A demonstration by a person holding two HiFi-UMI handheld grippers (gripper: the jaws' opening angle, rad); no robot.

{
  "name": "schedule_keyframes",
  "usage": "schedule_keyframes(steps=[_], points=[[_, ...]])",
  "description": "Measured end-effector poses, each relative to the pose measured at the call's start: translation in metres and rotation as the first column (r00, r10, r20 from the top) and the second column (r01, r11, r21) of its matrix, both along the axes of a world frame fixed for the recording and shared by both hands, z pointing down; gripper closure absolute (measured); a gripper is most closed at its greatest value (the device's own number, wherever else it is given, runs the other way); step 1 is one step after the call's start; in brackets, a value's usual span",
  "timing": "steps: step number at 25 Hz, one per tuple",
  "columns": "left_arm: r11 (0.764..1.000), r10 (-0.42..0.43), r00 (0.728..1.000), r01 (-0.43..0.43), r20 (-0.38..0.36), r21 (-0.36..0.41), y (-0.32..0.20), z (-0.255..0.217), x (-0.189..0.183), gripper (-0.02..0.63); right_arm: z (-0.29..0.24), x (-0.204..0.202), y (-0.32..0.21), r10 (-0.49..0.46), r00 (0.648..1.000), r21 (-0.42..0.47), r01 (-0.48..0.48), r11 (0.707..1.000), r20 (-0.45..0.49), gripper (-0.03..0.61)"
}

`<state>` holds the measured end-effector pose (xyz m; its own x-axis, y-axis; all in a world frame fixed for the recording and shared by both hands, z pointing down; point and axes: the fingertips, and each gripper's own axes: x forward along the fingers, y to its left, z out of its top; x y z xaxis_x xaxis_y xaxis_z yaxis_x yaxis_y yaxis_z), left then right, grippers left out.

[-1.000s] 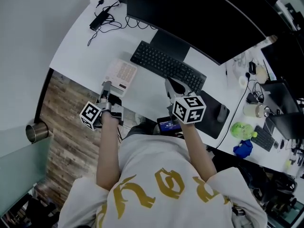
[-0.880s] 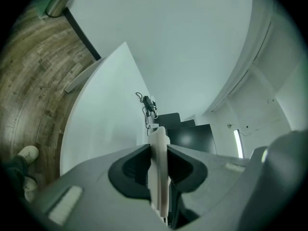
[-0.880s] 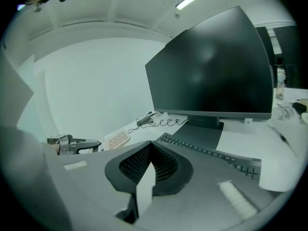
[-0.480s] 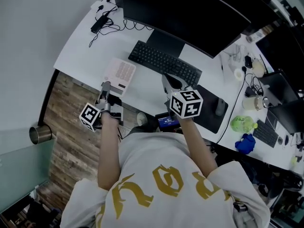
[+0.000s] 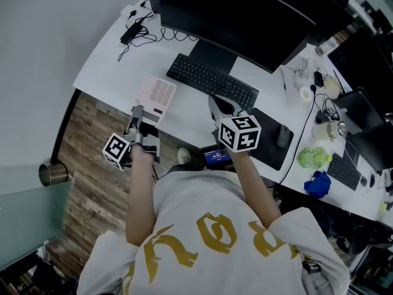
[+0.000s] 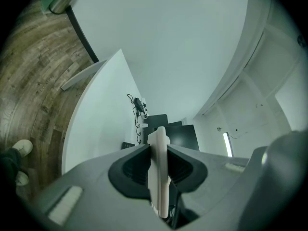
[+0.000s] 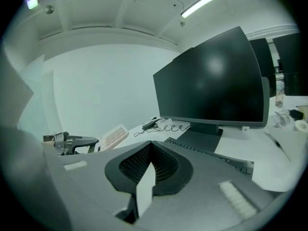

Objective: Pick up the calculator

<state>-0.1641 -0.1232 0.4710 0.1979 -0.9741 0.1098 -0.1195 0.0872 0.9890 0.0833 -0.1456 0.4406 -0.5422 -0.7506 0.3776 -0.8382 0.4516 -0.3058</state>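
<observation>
The calculator (image 5: 156, 95), white with pale keys, lies flat on the white desk (image 5: 107, 72) near its front edge, left of the black keyboard (image 5: 212, 82). My left gripper (image 5: 136, 110) hovers just in front of the calculator's near end, shut and holding nothing. In the left gripper view its fingers (image 6: 158, 143) are pressed together, and the calculator is hidden below the body. My right gripper (image 5: 214, 101) is shut and empty over the keyboard's near edge. The right gripper view shows the calculator (image 7: 113, 135) at left, behind the left gripper (image 7: 72, 141).
A large dark monitor (image 5: 245, 14) stands behind the keyboard. A power adapter with cables (image 5: 132, 32) lies at the desk's far left. A mouse (image 5: 282, 137) sits on a black mat (image 5: 267, 152) at right, with cluttered items beyond. Wooden floor (image 5: 92, 165) lies left of the desk.
The head view has shifted a little. Both grippers stay nearly where they were, still shut, and the calculator has not moved.
</observation>
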Motion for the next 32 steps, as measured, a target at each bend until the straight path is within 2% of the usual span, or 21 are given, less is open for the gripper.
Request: schedule_keyframes(steps=[32], points=[[1.000, 0.011, 1.000, -0.011, -0.029, -0.007, 0.0026, 0.0024, 0.0052, 0.537, 0.0000, 0.0038, 0.0073, 0.005, 1.000, 0.000, -0.005, 1.000, -0.024, 0.554]])
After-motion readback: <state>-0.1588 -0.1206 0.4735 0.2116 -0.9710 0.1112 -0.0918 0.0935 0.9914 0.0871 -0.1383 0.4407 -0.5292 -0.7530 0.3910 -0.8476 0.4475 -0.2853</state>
